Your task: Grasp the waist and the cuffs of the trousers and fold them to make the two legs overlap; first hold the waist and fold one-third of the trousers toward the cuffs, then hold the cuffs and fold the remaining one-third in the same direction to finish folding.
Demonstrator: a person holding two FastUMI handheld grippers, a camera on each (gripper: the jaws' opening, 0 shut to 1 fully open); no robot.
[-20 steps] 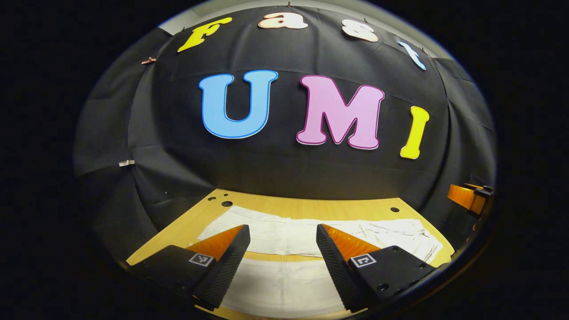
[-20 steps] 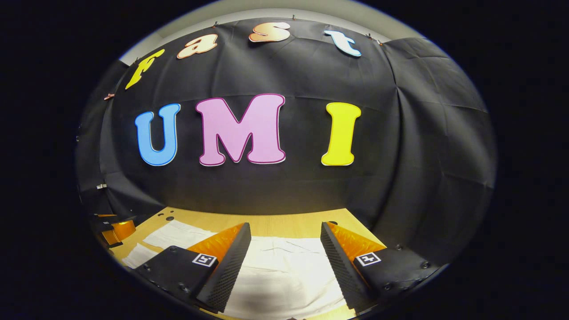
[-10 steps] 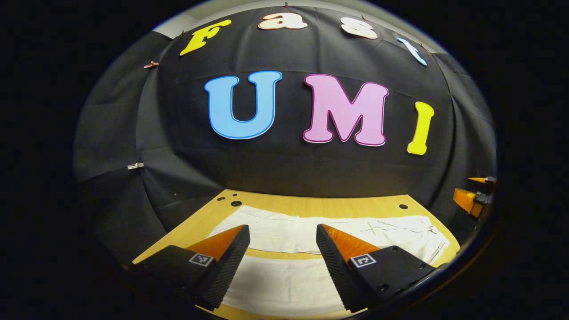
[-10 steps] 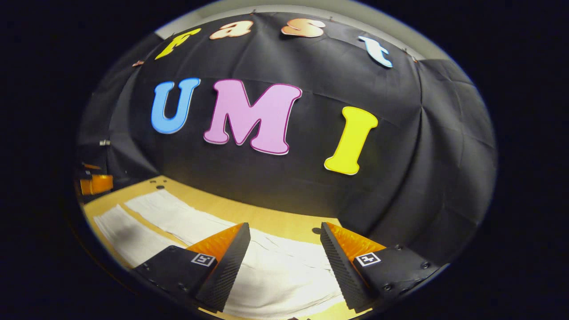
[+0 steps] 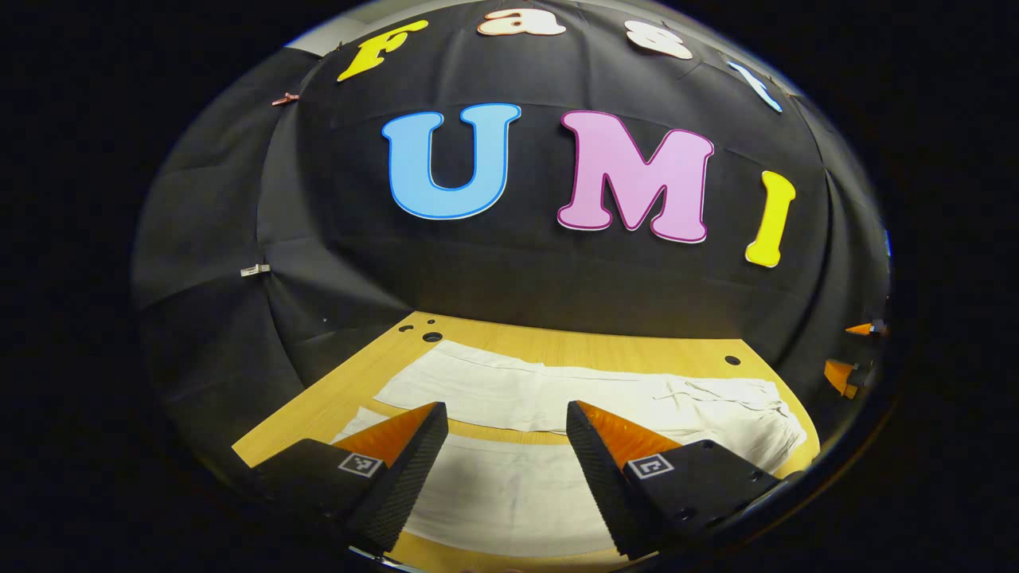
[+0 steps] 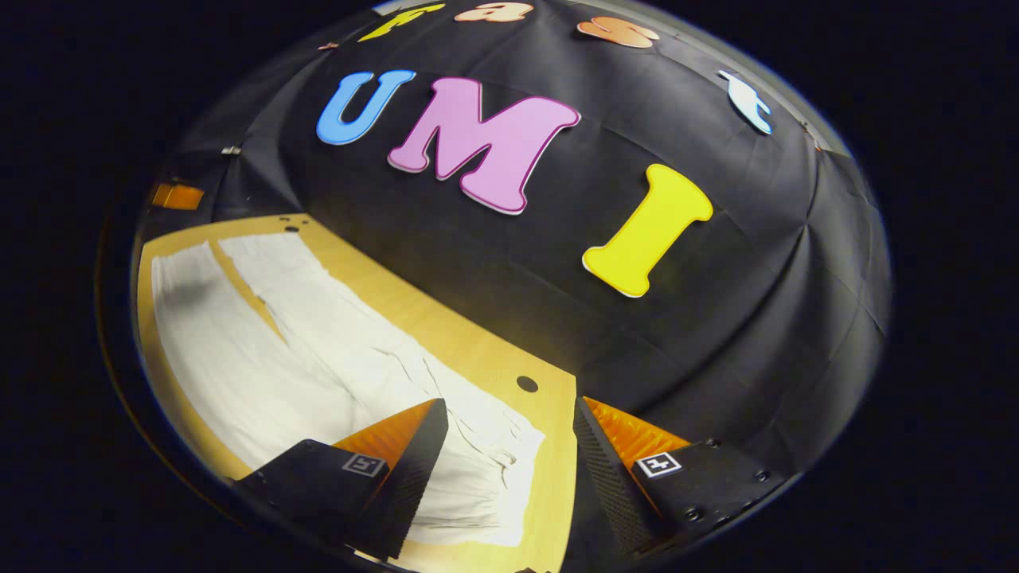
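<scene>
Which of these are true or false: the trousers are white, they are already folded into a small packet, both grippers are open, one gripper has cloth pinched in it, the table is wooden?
The trousers are white: true.
They are folded into a small packet: false; they lie spread flat, legs apart.
The left gripper and right gripper are open: true.
One gripper pinches cloth: false; nothing sits between either pair of fingers.
The table is wooden: true.

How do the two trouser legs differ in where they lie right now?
The far trouser leg lies nearer the booth wall; the near trouser leg lies close under the left tool. The far leg shows whole between the open fingers; the near one is partly hidden by them. Both are white, flat on the wooden table, spread apart, not yet overlapped.
</scene>
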